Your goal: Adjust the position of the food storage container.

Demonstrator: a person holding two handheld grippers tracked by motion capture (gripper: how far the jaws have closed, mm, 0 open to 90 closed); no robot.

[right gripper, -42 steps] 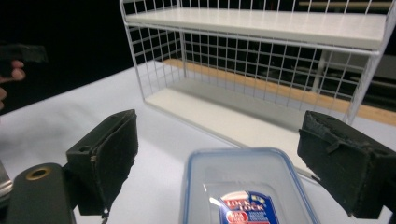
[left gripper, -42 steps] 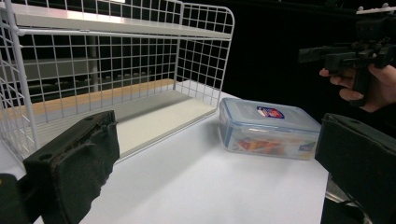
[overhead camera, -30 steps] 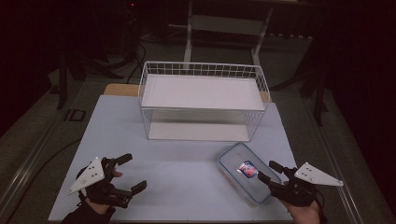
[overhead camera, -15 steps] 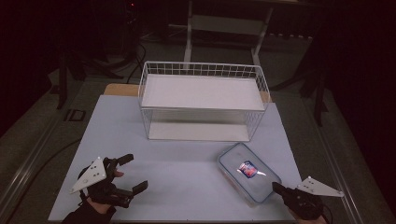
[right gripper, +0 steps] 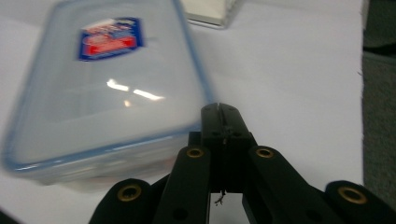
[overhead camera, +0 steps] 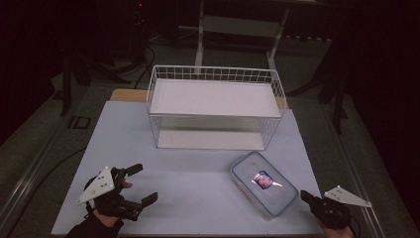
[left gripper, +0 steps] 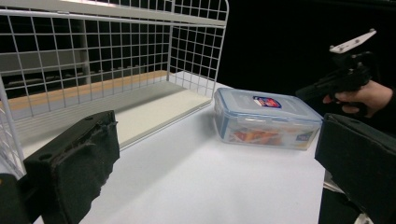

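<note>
My right gripper has pulled back toward the table's near right corner over the last second; its jaws are pressed together and hold nothing, the tips sitting just off the near corner of the lidded plastic box. My left gripper has barely moved, parked at the near left with its jaws spread wide, also empty. The box has not shifted: it lies flat on the white table, in front of the wire basket and apart from it. I read the retreat as a reset, so the box has yet to be grasped, and I would open the right jaws before approaching again.
</note>
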